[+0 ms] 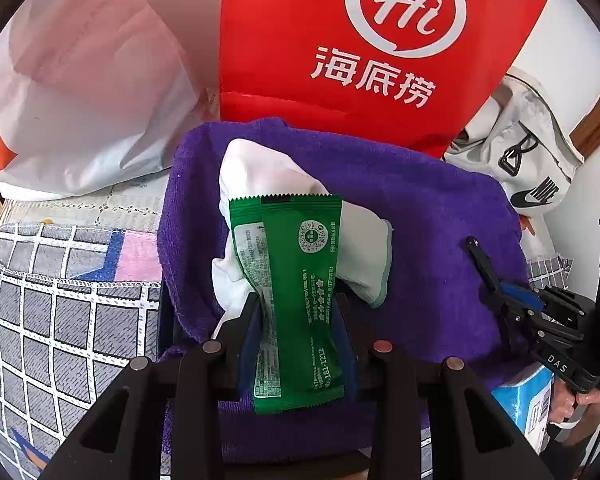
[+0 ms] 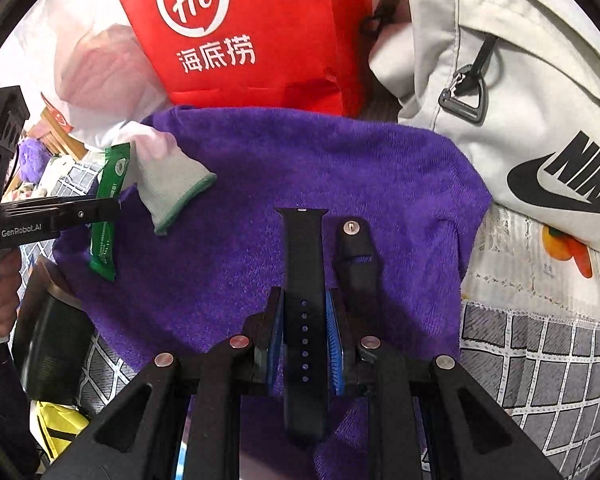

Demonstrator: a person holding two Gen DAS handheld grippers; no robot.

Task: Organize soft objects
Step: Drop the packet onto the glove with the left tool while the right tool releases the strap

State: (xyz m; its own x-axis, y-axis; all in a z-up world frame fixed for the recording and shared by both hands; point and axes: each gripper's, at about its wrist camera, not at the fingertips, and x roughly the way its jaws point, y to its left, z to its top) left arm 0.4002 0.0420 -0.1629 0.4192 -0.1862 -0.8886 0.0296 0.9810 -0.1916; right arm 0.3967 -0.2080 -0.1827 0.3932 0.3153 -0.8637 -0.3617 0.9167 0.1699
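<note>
The left gripper pinches a crinkled green packet above a white sock. Only the right wrist view shows the right gripper clamping a black watch strap over the purple towel.

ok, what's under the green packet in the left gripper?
A white sock lies under the green packet, on the purple towel. The sock's middle is covered by the packet; whatever the towel rests on is hidden.

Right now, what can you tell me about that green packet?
The green packet is a flat, glossy sachet with a zigzag-cut top edge, white print and a round seal. The left gripper pinches it at the middle, crumpling it there. It hangs over a white sock on the purple towel.
</note>
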